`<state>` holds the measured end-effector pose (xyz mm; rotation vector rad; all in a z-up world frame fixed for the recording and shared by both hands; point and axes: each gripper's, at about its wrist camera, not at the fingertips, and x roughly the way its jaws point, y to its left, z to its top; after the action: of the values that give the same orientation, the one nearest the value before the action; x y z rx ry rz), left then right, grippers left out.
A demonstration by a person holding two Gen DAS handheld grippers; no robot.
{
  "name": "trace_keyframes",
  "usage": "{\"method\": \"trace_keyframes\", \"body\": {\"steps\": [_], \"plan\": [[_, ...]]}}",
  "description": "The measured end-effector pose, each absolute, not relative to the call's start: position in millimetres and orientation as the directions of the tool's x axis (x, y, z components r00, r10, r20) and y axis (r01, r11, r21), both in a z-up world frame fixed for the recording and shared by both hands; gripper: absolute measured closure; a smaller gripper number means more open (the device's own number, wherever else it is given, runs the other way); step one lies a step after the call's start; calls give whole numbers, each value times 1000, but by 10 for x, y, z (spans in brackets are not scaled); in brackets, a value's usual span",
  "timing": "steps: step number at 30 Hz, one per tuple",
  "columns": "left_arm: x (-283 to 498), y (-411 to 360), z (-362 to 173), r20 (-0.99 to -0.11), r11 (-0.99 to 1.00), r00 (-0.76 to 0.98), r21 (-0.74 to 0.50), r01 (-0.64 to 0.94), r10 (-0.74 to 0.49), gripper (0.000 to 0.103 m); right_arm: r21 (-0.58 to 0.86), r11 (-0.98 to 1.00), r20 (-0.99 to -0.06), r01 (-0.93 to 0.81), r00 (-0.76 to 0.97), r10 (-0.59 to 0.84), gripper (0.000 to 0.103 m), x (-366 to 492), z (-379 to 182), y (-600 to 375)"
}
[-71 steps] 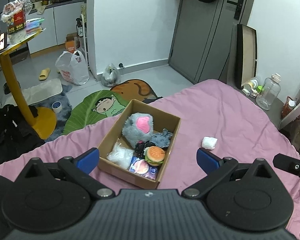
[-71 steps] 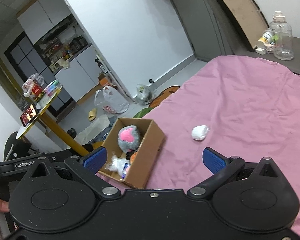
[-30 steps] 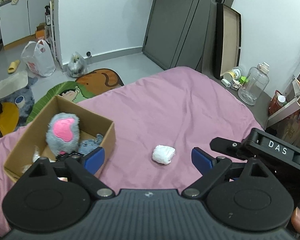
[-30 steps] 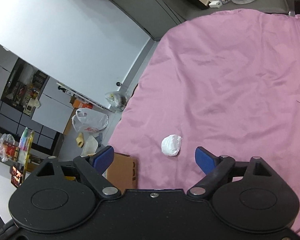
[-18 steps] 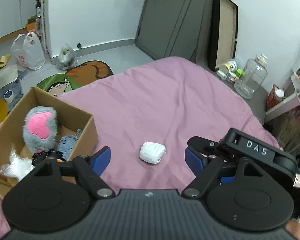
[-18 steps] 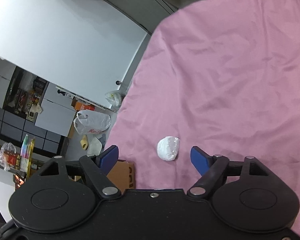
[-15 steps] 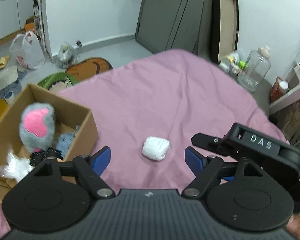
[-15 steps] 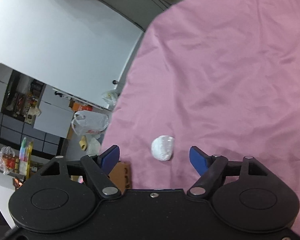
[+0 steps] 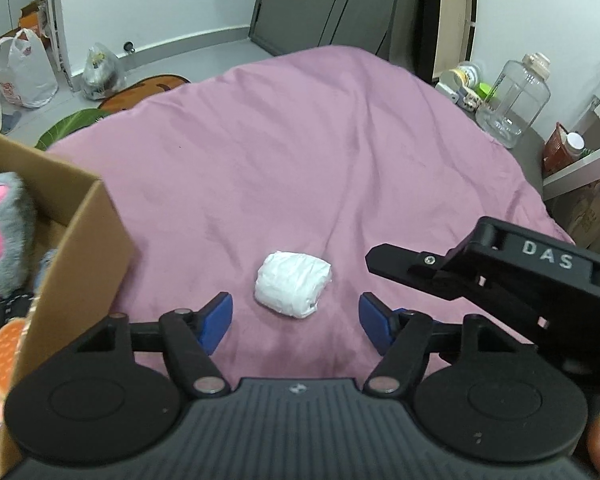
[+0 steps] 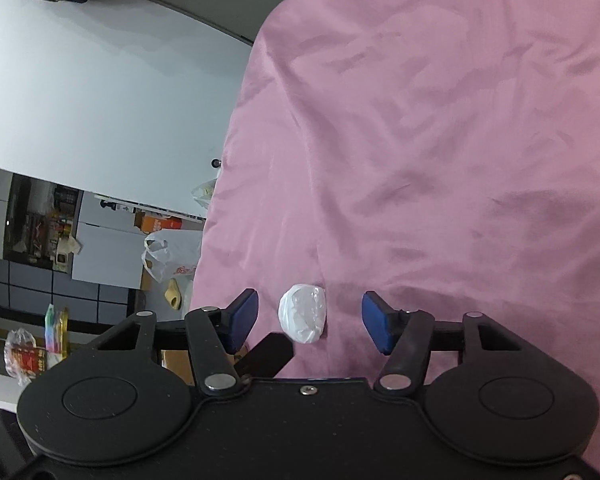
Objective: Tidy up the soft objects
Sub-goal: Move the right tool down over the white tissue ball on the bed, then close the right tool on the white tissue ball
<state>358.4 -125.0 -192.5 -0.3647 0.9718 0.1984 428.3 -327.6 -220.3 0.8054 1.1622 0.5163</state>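
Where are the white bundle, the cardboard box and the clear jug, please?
white bundle (image 9: 293,283), left wrist view, its middle.
cardboard box (image 9: 82,240), left wrist view, right wall.
clear jug (image 9: 514,98), left wrist view, its body.

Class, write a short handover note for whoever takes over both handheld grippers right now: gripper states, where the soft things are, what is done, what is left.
Left gripper: jaws closing, nothing pinched yet; the white soft bundle lies between its fingers.
Right gripper: jaws closing, same bundle between them, no contact visible.
Bundle rests on the pink bedspread.
Done: grey-and-pink plush and other soft toys sit in the cardboard box.
Left: grip the bundle, put it in the box.
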Motion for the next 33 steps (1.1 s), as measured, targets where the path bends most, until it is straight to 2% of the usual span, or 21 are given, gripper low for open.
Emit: {"method": "trace_keyframes", "body": {"steps": [10, 11, 15, 28, 33], "plan": [[3780, -1139, -2227, -854, 916, 520, -207, -344, 3, 40, 787, 613, -602, 69, 309, 737, 45, 4378, -2332, -3229], [3788, -1133, -2248, -855, 916, 518, -208, -344, 0, 42, 785, 615, -605, 72, 303, 736, 45, 4384, -2346, -3217], [3807, -1131, -2299, -854, 917, 521, -216, -335, -11, 60, 793, 606, -594, 55, 289, 751, 45, 4381, -2341, -3169], [3643, -1103, -2081, -843, 911, 535, -266, -314, -62, 61, 807, 591, -572, 14, 266, 775, 46, 4304, -2252, -3106], [3501, -1069, -1978, -841, 911, 536, -271, -310, -67, 61, 834, 552, -533, -7, 249, 808, 60, 4226, -2183, -3071]]}}
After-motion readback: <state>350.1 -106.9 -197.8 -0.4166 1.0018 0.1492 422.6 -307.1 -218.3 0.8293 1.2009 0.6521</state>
